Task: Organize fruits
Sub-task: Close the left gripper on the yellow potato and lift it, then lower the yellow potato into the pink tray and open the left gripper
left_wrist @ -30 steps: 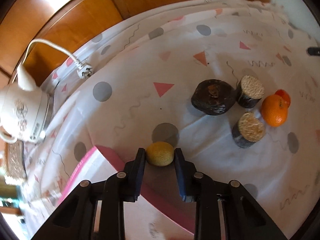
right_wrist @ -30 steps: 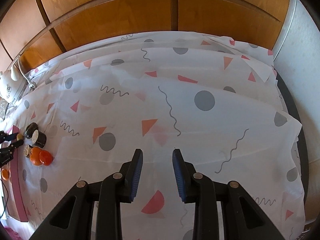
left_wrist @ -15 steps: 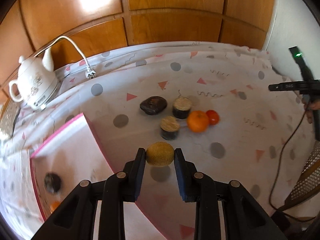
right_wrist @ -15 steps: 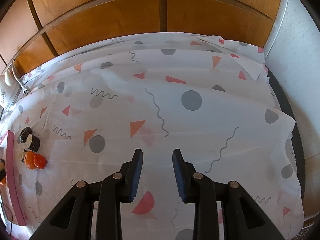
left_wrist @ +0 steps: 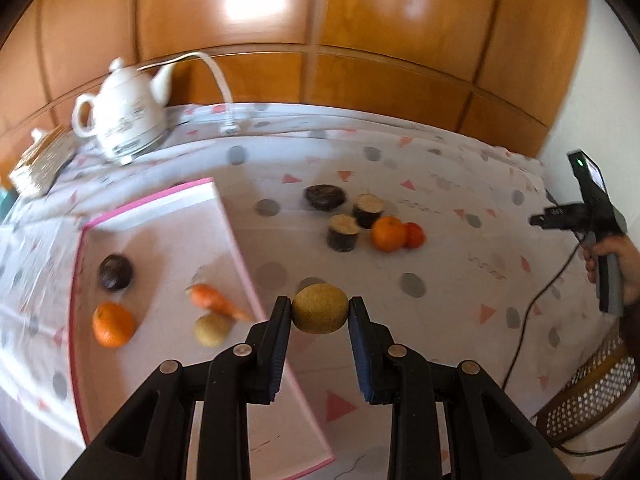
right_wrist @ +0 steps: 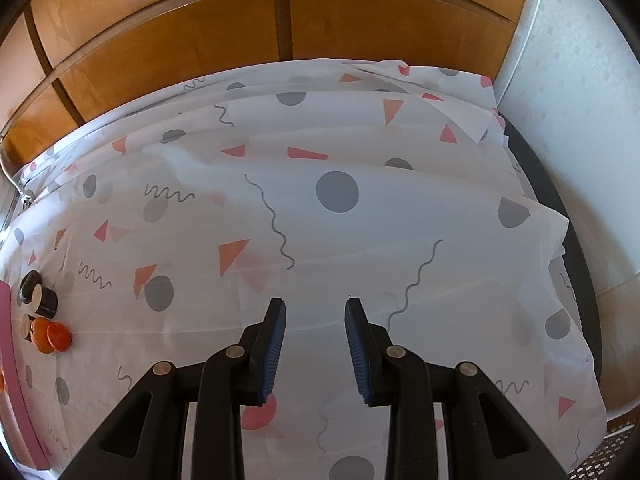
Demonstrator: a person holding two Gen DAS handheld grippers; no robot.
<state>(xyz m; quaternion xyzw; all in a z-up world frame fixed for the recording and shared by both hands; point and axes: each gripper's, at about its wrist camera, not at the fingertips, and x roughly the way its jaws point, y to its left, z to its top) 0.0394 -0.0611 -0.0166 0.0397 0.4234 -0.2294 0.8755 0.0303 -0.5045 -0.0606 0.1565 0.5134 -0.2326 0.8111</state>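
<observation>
Black left gripper point(left_wrist: 319, 314) tilts downward above the right edge of the pink-rimmed tray point(left_wrist: 160, 204). Tray holds an orange point(left_wrist: 113, 324), carrot point(left_wrist: 216, 302), dark round fruit point(left_wrist: 115, 272) and pale potato-like piece point(left_wrist: 211, 329). Left jaws clamp a yellow-brown fruit point(left_wrist: 319, 309). Right gripper point(right_wrist: 315, 312) points at the tablecloth point(right_wrist: 360, 240), jaws parted, gripping nothing.

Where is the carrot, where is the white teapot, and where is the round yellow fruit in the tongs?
carrot point(left_wrist: 216, 301), left wrist view, middle of its orange body.
white teapot point(left_wrist: 124, 118), left wrist view, its round belly.
round yellow fruit point(left_wrist: 319, 309), left wrist view, centre of its skin.
</observation>
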